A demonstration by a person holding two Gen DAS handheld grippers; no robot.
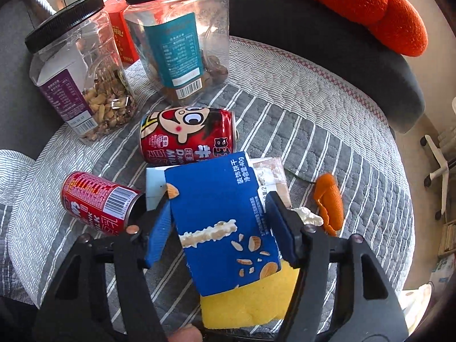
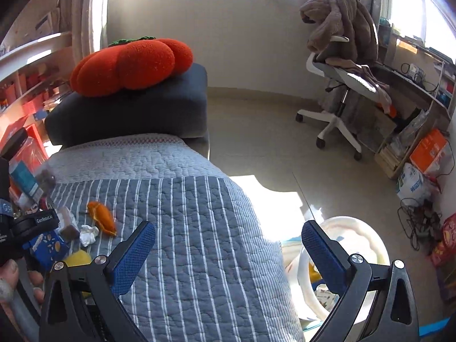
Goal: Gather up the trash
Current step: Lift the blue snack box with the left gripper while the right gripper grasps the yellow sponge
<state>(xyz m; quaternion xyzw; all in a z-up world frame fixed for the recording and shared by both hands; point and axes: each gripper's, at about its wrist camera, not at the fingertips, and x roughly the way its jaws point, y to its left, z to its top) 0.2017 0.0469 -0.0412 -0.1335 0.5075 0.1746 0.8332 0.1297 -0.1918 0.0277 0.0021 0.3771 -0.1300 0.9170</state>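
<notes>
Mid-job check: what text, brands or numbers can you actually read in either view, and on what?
"烘焙饼干 净含量 40g": blue biscuit box.
"DRINK", partly hidden: cartoon can.
"MILK", partly hidden: barcode can.
"GenRobot.AI": left gripper body, right wrist view.
Jar labels, barcodes, floor bag: too small or blurred.
</notes>
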